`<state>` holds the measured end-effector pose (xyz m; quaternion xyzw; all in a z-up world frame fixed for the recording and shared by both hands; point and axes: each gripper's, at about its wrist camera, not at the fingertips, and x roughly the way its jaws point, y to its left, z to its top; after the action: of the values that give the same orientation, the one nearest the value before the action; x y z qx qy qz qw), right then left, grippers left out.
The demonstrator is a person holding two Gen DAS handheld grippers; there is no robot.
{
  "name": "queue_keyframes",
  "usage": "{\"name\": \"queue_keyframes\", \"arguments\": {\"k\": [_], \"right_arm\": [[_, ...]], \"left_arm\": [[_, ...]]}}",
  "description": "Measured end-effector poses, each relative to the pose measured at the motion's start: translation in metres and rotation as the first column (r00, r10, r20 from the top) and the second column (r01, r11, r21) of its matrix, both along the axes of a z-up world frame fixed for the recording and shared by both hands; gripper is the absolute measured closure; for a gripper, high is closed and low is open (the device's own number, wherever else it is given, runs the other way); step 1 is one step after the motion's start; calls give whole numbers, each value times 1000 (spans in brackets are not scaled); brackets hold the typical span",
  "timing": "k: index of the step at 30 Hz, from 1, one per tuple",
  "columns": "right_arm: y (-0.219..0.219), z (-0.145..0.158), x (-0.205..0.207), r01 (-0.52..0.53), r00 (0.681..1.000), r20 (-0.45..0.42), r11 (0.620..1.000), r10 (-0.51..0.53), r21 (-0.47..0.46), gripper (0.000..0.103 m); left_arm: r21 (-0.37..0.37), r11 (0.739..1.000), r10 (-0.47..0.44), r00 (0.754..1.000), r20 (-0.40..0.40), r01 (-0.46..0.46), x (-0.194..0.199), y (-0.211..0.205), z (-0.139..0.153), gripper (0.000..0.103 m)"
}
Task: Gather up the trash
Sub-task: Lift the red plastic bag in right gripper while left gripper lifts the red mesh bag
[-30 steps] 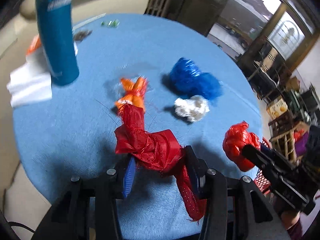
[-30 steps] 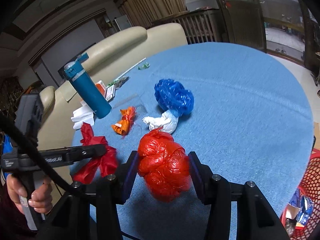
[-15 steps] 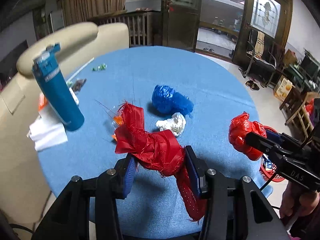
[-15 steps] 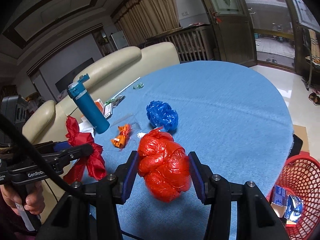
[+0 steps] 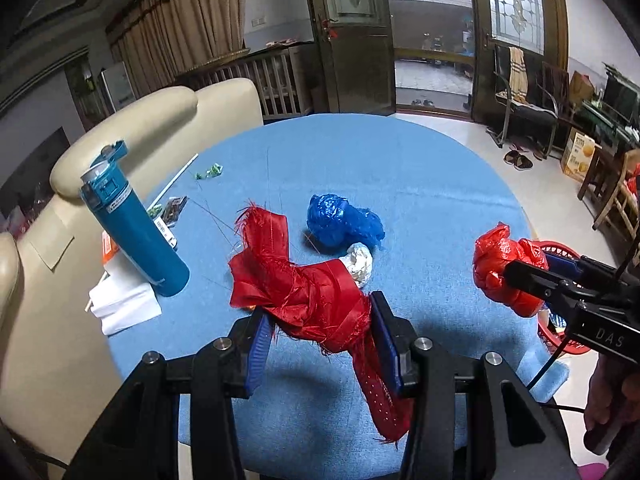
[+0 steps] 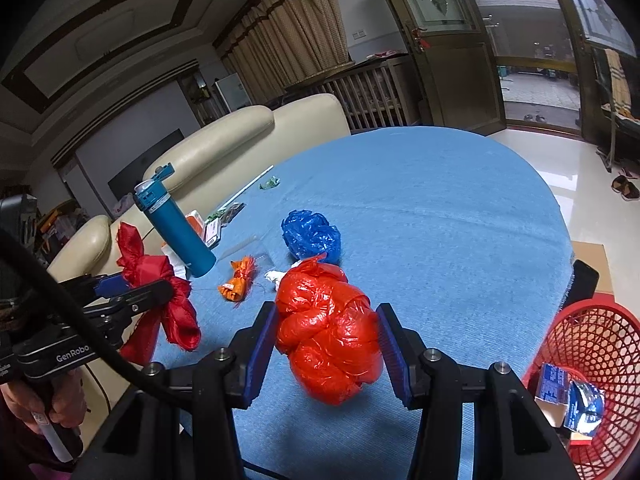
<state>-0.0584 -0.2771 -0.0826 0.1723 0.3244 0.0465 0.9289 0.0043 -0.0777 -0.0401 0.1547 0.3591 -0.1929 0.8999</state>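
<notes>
Carrying two loads at once is fine, but take the drop one side at a time. Your right gripper (image 6: 326, 346) is clamped on the red plastic bag (image 6: 328, 332), both pads pressed into its sides, and it's held up over the near edge of the blue table (image 6: 440, 220). The red basket (image 6: 592, 344) sits on the floor just off the table's right edge, so I'd swing that one over first, get the bag fully above the rim, and only then let the fingers part. It's puffy and light, so drop it low or it could bounce off the rim.

Your left gripper (image 5: 322, 334) is squeezed on the red ribbon bundle (image 5: 304, 292), with a long tail (image 5: 378, 396) dangling below the fingers. Watch that tail: it could drag across the tablecloth or catch on the mesh of the basket, so lift high when you cross over.

Count so far, as I see it:
- two pieces in your grippers (bag, ribbon)
- three pieces of trash left mid-table: one blue bag (image 6: 310, 238), one white wad (image 5: 360, 262) touching it, one small orange bundle (image 6: 238, 280)
- one green wrapper (image 5: 210, 170) farther back
- one teal bottle (image 5: 134, 222), not trash I'd guess
- a couple of packets (image 6: 576, 400) already in the basket; can't count them exactly.
</notes>
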Motion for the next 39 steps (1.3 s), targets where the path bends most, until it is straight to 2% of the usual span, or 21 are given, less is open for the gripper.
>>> {"name": "queue_keyframes", "arguments": {"k": [15,39], "right_arm": [[-23,-7,-11,45,999,-6,998,-44,45,50],[-49,-12,-31,110,994,-10,991,-109,78,50]], "left_arm": [[60,997,-53,998,33,51,-11,-23,0,54],[106,985,-141,990,28,137,-23,-59,-6,54]]}}
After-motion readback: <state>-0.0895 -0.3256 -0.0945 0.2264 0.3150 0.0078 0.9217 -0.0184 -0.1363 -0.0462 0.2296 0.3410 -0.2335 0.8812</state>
